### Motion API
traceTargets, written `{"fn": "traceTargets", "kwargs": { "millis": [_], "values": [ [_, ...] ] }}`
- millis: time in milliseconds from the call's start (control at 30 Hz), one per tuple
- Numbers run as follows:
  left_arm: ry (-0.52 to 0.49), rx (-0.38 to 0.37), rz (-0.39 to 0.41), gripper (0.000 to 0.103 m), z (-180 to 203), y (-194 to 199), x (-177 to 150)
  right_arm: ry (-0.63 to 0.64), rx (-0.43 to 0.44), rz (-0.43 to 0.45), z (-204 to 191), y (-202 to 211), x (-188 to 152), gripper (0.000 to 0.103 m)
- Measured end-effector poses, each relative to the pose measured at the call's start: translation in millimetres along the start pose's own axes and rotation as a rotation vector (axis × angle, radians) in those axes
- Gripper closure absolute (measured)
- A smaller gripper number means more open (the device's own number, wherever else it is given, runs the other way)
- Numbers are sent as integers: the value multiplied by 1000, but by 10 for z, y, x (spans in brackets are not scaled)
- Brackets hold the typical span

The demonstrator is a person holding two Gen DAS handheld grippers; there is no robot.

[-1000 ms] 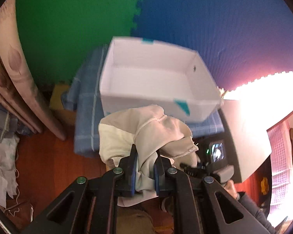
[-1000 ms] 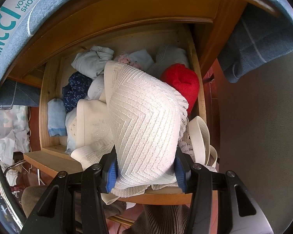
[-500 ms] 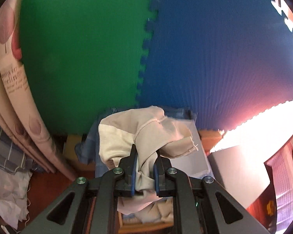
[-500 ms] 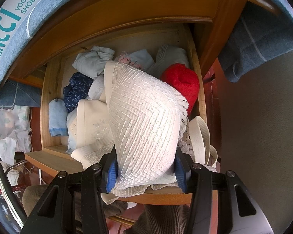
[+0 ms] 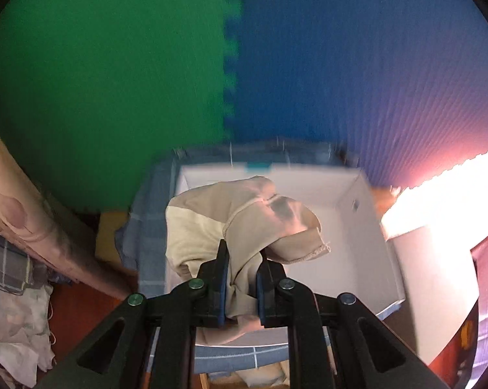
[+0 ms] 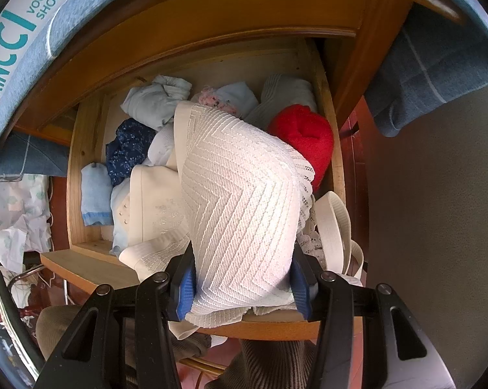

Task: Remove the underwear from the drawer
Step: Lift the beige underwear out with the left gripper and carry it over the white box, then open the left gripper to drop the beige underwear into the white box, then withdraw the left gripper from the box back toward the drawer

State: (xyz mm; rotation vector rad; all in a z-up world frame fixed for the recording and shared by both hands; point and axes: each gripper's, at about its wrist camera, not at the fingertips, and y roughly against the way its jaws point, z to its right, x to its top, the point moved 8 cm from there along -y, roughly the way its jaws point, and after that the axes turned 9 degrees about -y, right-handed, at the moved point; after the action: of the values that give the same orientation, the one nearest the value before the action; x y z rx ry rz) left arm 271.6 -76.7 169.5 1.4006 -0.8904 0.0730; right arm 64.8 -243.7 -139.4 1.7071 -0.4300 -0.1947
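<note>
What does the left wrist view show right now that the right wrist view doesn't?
Left wrist only: the left tongs shut on bunched beige underwear, held over an open white cardboard box on blue checked cloth.

Right wrist only: the open wooden drawer full of folded garments, including a red fluffy one, with the right tongs gripping white zigzag-textured knit underwear.

Both: tongs closed on fabric.

The beige underwear (image 5: pixel 244 227) is thin, smooth cloth with a stitched hem. The white box (image 5: pixel 367 259) looks like matt cardboard, resting on blue checked woven fabric (image 5: pixel 153 227). The white garment (image 6: pixel 240 214) is coarse chevron-ribbed knit with lace trim. The drawer (image 6: pixel 334 162) is pale, bare wood. The red item (image 6: pixel 305 136) is fuzzy terry cloth.
</note>
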Motion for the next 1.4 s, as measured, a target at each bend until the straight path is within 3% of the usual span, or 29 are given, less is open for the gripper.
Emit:
{"fn": "traceTargets", "kwargs": {
  "millis": [100, 233, 667, 867, 1167, 1400],
  "values": [
    [-17, -3, -86, 90, 103, -417, -259, 14, -13, 0, -17, -3, -5, 57],
    [-48, 11, -139, 90, 162, -694, -461, 39, -35, -2, -49, -8, -9, 57],
    [-114, 81, -204, 82, 193, -911, -702, 122, -140, 7, -176, -44, -68, 57],
    [-121, 131, -183, 61, 191, -815, -668, 123, -145, 10, -180, -42, -72, 57],
    [-102, 124, -83, 58, 131, -420, -730, 126, -151, 26, -172, -43, -69, 57],
    [-112, 147, -7, 54, 149, 27, -996, 136, -147, 72, -187, 32, -60, 57]
  ]
}}
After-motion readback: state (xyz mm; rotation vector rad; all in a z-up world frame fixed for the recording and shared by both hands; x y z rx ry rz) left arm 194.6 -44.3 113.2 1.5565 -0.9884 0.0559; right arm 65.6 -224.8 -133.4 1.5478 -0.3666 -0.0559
